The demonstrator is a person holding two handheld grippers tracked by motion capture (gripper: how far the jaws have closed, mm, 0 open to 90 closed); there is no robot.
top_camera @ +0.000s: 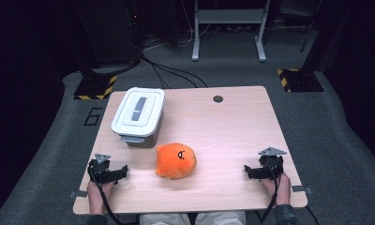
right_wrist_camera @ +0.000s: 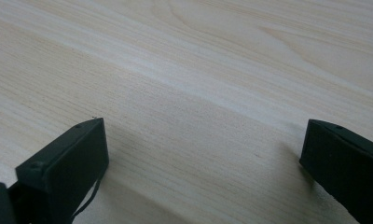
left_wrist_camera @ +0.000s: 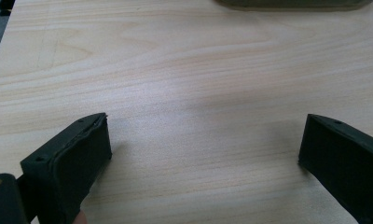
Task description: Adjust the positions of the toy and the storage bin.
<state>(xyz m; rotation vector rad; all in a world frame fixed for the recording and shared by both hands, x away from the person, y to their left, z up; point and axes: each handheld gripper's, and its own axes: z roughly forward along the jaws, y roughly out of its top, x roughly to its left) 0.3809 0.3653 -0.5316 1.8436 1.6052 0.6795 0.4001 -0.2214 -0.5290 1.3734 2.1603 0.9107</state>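
Both the left gripper (top_camera: 125,169) and right gripper (top_camera: 246,169) rest on the table (top_camera: 232,136) with jaws spread wide, holding nothing. The orange plush toy (top_camera: 176,160) lies between them, nearer the left one, with the lidded box (top_camera: 138,114) just beyond it. To start well, probably bring one gripper in low from the side and pinch the toy's soft middle.
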